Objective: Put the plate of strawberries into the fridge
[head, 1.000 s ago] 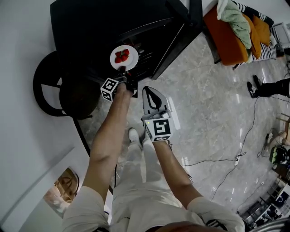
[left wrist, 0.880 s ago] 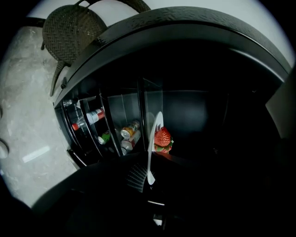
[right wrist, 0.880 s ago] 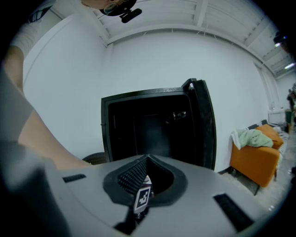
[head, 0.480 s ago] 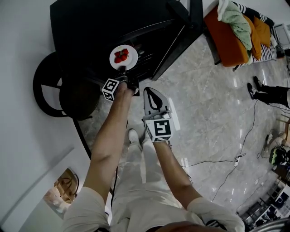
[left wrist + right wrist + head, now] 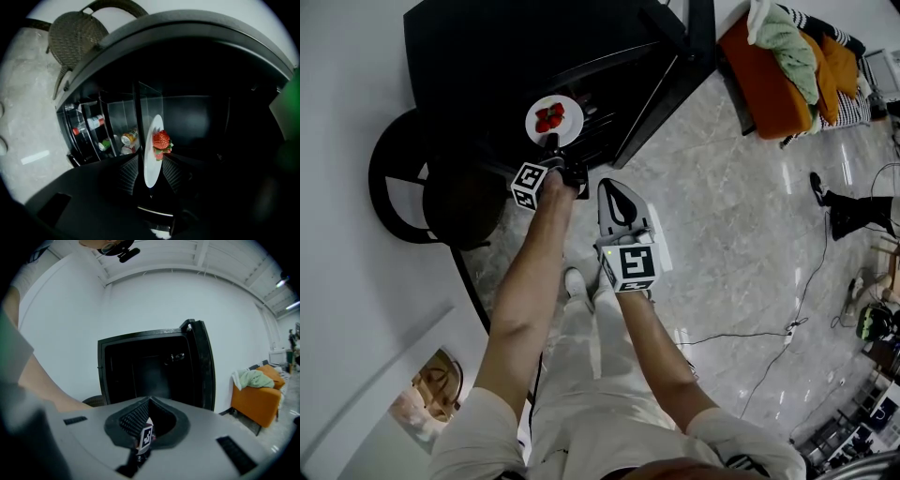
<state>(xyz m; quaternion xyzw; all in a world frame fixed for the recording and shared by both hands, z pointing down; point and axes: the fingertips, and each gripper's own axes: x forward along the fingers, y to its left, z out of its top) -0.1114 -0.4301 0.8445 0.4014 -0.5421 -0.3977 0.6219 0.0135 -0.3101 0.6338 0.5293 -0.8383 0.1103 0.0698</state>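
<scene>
Two hand-held grippers in frame, one plate.

Head view: white plate (image 5: 565,127) with strawberries (image 5: 549,118) is inside the open black fridge (image 5: 487,56), left of its swung-out door (image 5: 675,66). Left hand-held gripper (image 5: 551,143) reaches in, tips at the plate's near rim. Right hand-held gripper (image 5: 608,184) hangs over the floor (image 5: 722,244), right of the left one and clear of the fridge. Dark chair (image 5: 422,187) left of the fridge, orange sofa (image 5: 769,80) far right.

Left gripper view: jaws have just been opening and now stand spread. Plate (image 5: 151,159) is between them, edge-on, with a gap to the pad on each side, so no pinch. Strawberries (image 5: 161,140) on its right face. Can (image 5: 127,137) and bottle (image 5: 93,123) on shelves to the left. Can't tell what the plate rests on.

Right gripper view: jaws pressed together at the tips (image 5: 149,401), nothing pinched. Fridge (image 5: 140,371) straight ahead, door (image 5: 204,364) open to the right, sofa (image 5: 255,401) far right.
</scene>
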